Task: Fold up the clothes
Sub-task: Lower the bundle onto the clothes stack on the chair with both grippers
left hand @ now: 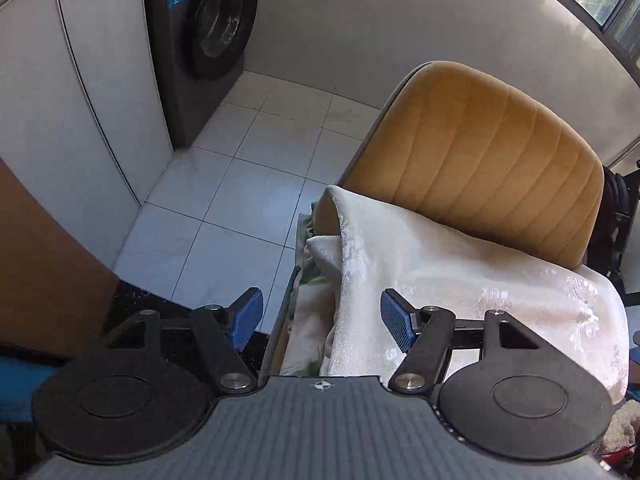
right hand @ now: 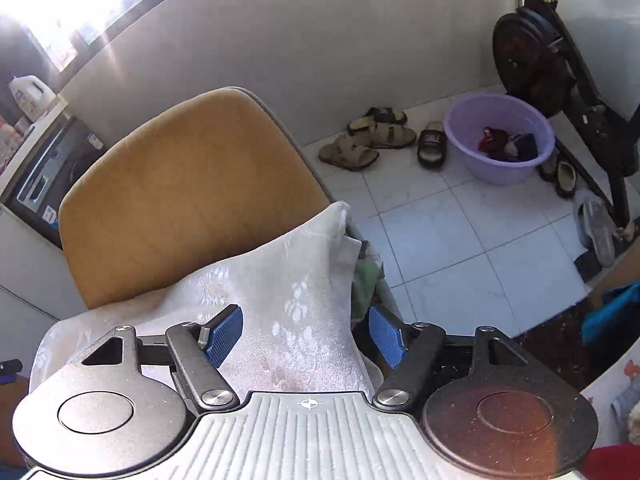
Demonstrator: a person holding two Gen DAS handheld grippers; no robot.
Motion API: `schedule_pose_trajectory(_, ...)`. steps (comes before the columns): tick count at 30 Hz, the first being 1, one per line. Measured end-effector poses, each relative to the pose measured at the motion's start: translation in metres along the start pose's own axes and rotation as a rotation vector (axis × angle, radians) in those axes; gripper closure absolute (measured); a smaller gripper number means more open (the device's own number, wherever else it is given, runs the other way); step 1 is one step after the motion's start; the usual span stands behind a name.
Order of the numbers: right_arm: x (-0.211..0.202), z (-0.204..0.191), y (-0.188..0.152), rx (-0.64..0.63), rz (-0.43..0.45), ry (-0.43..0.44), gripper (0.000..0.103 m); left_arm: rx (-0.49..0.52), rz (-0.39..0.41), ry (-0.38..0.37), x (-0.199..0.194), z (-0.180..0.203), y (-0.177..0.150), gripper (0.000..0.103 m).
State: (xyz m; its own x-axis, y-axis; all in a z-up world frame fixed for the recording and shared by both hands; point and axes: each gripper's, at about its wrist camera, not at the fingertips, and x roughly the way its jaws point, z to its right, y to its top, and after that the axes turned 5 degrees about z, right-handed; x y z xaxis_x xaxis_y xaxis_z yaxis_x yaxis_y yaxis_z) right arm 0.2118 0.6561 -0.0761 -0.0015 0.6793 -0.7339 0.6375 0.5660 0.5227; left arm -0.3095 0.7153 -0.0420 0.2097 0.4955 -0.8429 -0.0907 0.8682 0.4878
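A cream plush garment (left hand: 448, 268) lies draped over the seat of a mustard-yellow chair (left hand: 480, 152); other light and green clothes (left hand: 308, 280) lie under its left edge. My left gripper (left hand: 320, 316) is open and empty, its blue pads apart over the garment's left edge. In the right wrist view the same cream garment (right hand: 280, 292) covers the chair (right hand: 184, 184) seat, with a green cloth (right hand: 364, 280) at its right edge. My right gripper (right hand: 304, 332) is open and empty, with its pads apart above the garment's near right part.
A washing machine (left hand: 200, 40) and white cabinets (left hand: 60, 100) stand at the left. A purple basin (right hand: 500, 136) with clothes, several sandals (right hand: 380, 136) and an exercise bike (right hand: 536, 56) stand on the white tile floor to the right. A brown surface (left hand: 40, 264) is near left.
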Motion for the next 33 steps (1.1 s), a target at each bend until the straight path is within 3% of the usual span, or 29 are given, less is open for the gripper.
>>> schedule_pose_trajectory(6,-0.047,0.047,-0.05,0.327,0.034,0.011,0.033,-0.278,-0.111,-0.152,-0.008,-0.033,-0.061,0.036)
schedule_pose_trajectory(10,-0.056,0.061,-0.086,0.474,0.033,0.042,0.033,-0.437,-0.18,-0.279,-0.004,-0.044,-0.089,0.036)
schedule_pose_trajectory(12,-0.049,0.06,-0.095,0.505,0.013,0.049,0.033,-0.452,-0.206,-0.31,0.005,-0.041,-0.094,0.036)
schedule_pose_trajectory(17,-0.03,0.05,-0.102,0.541,0.001,0.072,0.033,-0.428,-0.169,-0.341,0.014,-0.021,-0.087,0.036)
schedule_pose_trajectory(23,-0.009,0.041,-0.105,0.584,-0.012,0.081,0.033,-0.379,-0.198,-0.333,0.025,-0.004,-0.083,0.032)
schedule_pose_trajectory(26,-0.018,0.029,-0.098,0.581,0.036,0.132,0.047,-0.397,-0.246,-0.337,0.032,-0.002,-0.093,0.032)
schedule_pose_trajectory(29,-0.029,0.019,-0.082,0.589,0.074,0.229,0.047,-0.376,-0.272,-0.357,0.036,0.009,-0.099,0.032)
schedule_pose_trajectory(31,-0.031,0.017,-0.073,0.591,0.078,0.25,0.048,-0.362,-0.289,-0.378,0.041,0.02,-0.102,0.032)
schedule_pose_trajectory(32,-0.03,0.016,-0.07,0.589,0.079,0.252,0.054,-0.358,-0.296,-0.388,0.043,0.025,-0.104,0.032)
schedule_pose_trajectory(33,-0.03,0.015,-0.068,0.585,0.08,0.251,0.07,-0.352,-0.298,-0.394,0.045,0.029,-0.104,0.032)
